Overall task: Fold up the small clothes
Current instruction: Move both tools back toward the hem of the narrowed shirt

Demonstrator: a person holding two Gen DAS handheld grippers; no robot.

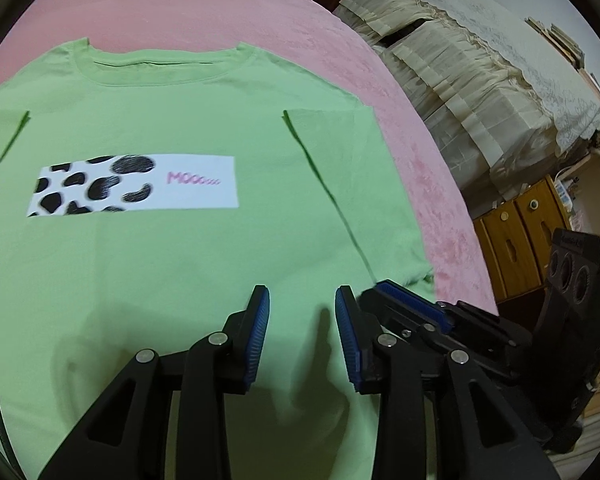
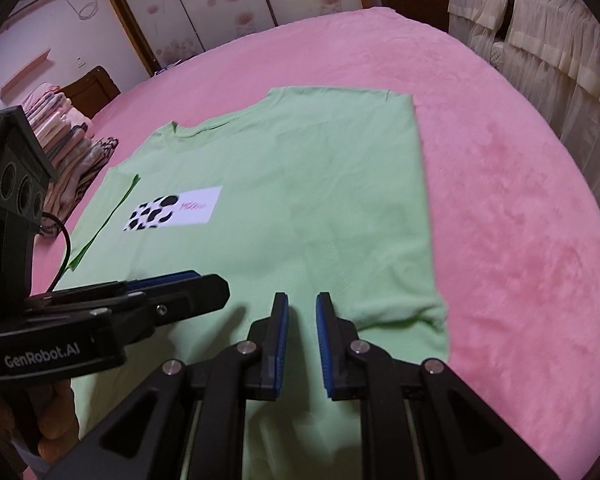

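Observation:
A light green T-shirt (image 1: 172, 272) lies flat, front up, on the pink bed cover (image 1: 220, 12), with both sides folded inward along dark creases. Its chest carries a white cow-spot print (image 1: 140, 184). My left gripper (image 1: 302, 296) hovers over the shirt's lower hem area, open, with nothing between its blue pads. In the right wrist view the same shirt (image 2: 300, 200) fills the middle, and my right gripper (image 2: 302, 304) stands over its near hem with a narrow gap and nothing in it. The two grippers are close side by side: the right gripper (image 1: 384, 292) reaches in from the right, the left gripper (image 2: 204, 286) from the left.
A stack of folded clothes (image 2: 68, 148) sits on the bed at the far left. Cream ruffled fabric (image 1: 480, 92) covers furniture beyond the bed's right edge, with wooden drawers (image 1: 516, 236) below it. A hand (image 2: 56, 412) grips the left tool. Bare pink cover (image 2: 500, 200) lies right of the shirt.

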